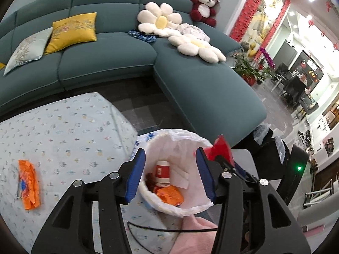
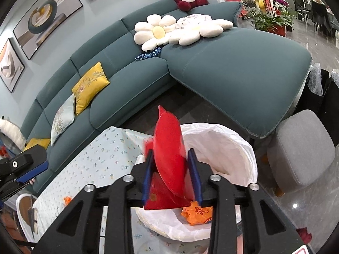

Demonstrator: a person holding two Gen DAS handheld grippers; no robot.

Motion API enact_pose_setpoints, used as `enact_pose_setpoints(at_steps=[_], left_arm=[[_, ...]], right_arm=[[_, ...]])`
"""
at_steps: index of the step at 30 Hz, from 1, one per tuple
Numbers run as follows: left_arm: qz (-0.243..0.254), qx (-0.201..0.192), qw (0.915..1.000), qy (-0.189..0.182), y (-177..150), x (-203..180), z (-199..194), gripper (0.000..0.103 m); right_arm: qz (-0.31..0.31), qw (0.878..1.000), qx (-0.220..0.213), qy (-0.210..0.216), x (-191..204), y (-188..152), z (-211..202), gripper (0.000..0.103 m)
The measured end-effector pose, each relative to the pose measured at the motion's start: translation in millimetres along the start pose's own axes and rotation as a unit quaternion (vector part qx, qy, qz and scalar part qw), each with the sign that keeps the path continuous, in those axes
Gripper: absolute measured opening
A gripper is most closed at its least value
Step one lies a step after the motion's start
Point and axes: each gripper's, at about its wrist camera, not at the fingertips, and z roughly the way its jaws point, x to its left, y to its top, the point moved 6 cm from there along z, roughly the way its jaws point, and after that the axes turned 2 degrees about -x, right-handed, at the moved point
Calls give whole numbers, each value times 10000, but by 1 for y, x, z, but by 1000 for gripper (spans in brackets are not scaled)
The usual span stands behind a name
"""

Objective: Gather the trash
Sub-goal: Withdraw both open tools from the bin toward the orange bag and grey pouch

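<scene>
Teal upholstered sectional sofa, its left end cut off by the lens rim, fills the 12 o'clock half of both views, bearing two petal-shaped plush flower cushions and a red-and-white plush bear. At 9 o'clock in the left wrist view lies a table under a thin, pale floral-print cloth, with a crinkled orange wrapper flat upon it near the 8 o'clock edge. Just beside the table, at centre, stands a round bin lined with a translucent white plastic bag; its base is hidden behind the gripper frames. Inside, partly overlapped, lie a red-and-white paper cup, white paper scraps and a second crumpled orange wrapper. The left gripper hangs above the bin mouth with its blue ribbed fingers spread and nothing between them. The right gripper stands part-open over the bin rim; a glossy red packet, motion-blurred, sits upright between its blue fingers, and whether they press on it cannot be told.
</scene>
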Motion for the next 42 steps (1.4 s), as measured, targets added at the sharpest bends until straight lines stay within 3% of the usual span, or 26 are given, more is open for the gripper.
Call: enact_pose_setpoints(at_steps=[4,9,14,17,25,30,36,39,42], left_arm=[[-86,-33,9999,95,-3,16,-6,47],[-184,-127,9993,311,-5,36,-15,47],[-486,-224,9967,611,-4,64,-18,48],[-832,-375,9927,786,-5,82,-23,60],[-1218,-588,9865,922,-14,105,-35,69],[-1403,-712,9814,1095,-17,123,-49,72],[-2066,-670,9689,1190,-34,164,-69,72],[-2718,-676,9537,1096,-50,187,-77,72],[-3220,-679,9373,1152,-64,209,-83,72]], right_arm=[[-111,9999,52,-14,9,-3,4,37],[-228,9997,-22,-1,21,-4,2,48],[-376,9992,-8,162,44,-4,-6,49],[-454,9983,35,356,63,-6,-11,49],[-922,9917,140,880,134,-21,-21,55],[-1210,9876,248,969,171,-34,-17,55],[-1218,9865,352,1033,199,-53,-8,59],[-904,9875,500,1191,207,-68,-1,66],[-750,9857,709,1331,224,-85,5,66]])
